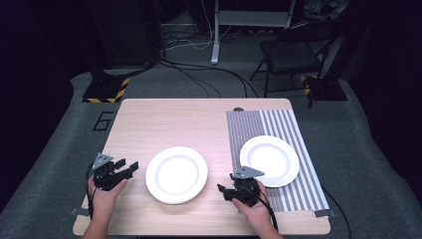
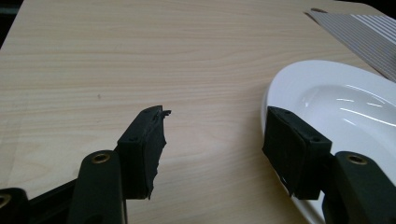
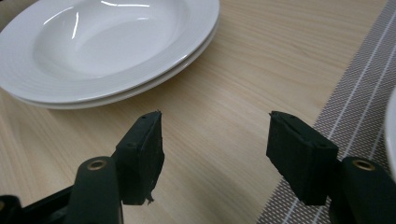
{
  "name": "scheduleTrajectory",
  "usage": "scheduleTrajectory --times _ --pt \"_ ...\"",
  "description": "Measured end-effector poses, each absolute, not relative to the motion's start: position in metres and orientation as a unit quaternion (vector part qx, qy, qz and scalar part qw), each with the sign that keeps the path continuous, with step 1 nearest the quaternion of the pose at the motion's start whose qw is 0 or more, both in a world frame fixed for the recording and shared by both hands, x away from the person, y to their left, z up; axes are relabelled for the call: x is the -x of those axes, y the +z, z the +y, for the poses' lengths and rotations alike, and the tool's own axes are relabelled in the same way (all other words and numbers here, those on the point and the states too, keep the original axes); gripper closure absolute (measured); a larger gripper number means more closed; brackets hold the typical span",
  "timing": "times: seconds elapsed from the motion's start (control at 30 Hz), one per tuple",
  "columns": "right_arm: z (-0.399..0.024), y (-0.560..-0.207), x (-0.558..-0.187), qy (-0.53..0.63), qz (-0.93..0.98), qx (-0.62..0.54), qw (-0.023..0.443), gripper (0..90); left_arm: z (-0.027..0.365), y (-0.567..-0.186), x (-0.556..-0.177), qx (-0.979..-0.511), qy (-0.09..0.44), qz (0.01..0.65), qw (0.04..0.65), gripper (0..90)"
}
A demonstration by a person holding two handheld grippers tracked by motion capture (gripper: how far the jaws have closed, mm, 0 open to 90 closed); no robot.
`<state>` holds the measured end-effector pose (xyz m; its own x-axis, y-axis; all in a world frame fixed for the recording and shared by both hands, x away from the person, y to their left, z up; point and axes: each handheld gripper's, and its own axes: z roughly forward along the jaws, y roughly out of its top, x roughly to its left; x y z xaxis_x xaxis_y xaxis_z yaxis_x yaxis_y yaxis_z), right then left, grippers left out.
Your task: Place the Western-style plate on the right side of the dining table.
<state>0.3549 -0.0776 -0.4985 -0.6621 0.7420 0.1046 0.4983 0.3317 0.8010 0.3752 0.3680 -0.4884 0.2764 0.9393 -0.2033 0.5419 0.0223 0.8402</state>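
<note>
From the high view, a white plate (image 1: 176,174) sits on the wooden table (image 1: 164,119), between the two grippers. The left gripper (image 1: 126,168) is just beside its left rim, and the right gripper (image 1: 224,190) is near its right rim. Both are open and hold nothing. A second white plate (image 1: 269,160) lies on the striped mat (image 1: 259,124). Both plates look empty.

In the left gripper view, the plate on the wood (image 2: 336,107) is shiny and has nothing in it. One jaw stands over its rim, and the other is over bare wood. I think a push from the side could slide the plate instead of gripping it.

In the right gripper view, there are really two plates in a stack (image 3: 107,51), one on top of the other. The top one is empty. The open jaws point at bare wood beside the mat (image 3: 355,112). I think a grab at the rim could catch both plates, or lift one and let it slip and clatter.
</note>
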Motion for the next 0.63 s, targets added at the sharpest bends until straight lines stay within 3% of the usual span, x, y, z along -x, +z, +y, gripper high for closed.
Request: scheduleTrajectory --times 0.63 --pt "-0.056 -0.514 -0.358 0.406 0.847 -0.322 0.121 31.8 0.377 -0.512 -0.388 -0.686 0.225 0.565 0.400 35.2"
